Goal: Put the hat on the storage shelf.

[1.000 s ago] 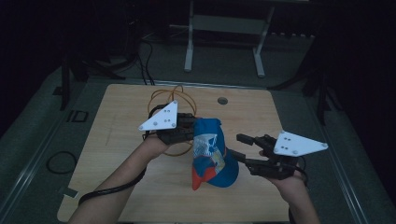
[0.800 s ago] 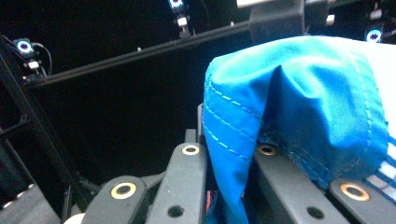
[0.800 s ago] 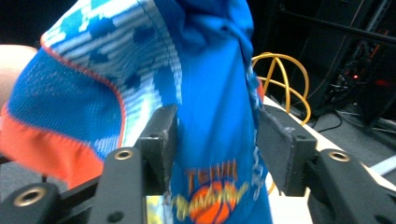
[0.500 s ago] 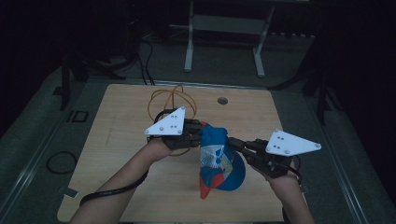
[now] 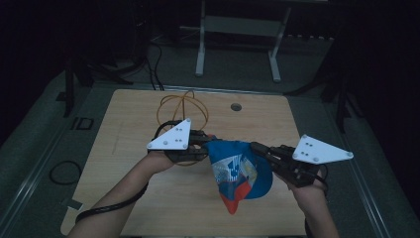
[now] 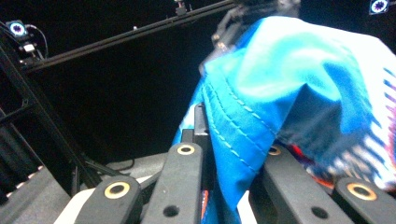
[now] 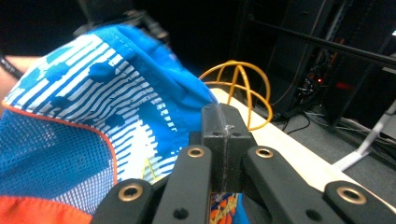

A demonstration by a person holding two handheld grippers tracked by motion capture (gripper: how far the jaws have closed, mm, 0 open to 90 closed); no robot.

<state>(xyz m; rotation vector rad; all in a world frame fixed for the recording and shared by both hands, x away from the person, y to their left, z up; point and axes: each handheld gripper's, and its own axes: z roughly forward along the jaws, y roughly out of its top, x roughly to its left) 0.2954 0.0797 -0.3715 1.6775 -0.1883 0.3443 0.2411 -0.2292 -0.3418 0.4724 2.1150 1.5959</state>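
Held blue swim shorts stretched above tabletop, L gripper & R gripper fingers clamped on waistband edges. Lifted, spread; laying flat/folding prob. left.

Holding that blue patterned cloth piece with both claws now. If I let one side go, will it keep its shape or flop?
The blue patterned fabric piece with orange trim will probably flop: it already sags between the left claw and the right claw, its orange tip hanging low. It looks light, since thin cloth and mesh fold easily. Each claw is pinching only an edge, so it may slip.
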